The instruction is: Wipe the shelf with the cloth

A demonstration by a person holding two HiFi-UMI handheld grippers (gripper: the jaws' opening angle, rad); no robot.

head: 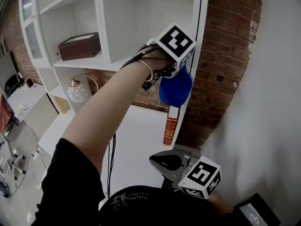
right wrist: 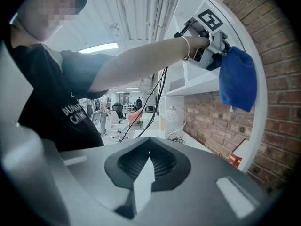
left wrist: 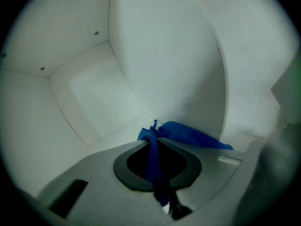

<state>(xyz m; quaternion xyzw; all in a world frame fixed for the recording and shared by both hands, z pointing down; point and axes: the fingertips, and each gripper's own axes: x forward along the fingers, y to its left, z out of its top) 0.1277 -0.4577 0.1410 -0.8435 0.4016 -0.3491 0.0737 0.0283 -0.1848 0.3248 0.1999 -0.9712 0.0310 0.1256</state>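
Note:
My left gripper (head: 173, 68) is raised to the white shelf unit (head: 117, 62) at its right upright, shut on a blue cloth (head: 175, 88) that hangs in a bunch below it. In the left gripper view the cloth (left wrist: 190, 134) is pinched at the jaw tips of the left gripper (left wrist: 154, 127) and lies against the white shelf interior (left wrist: 94, 98). My right gripper (head: 155, 162) sits low, near my body, shut with nothing in it. From the right gripper view, the right gripper (right wrist: 149, 153) points up toward the cloth (right wrist: 238, 79).
A brown box (head: 79, 46) stands on a shelf to the left. Below it is a round white lamp (head: 77, 92). A red book (head: 171, 131) leans by the upright. A brick wall (head: 230, 55) is on the right, and a cable (head: 112, 159) hangs over the white counter (head: 141, 135).

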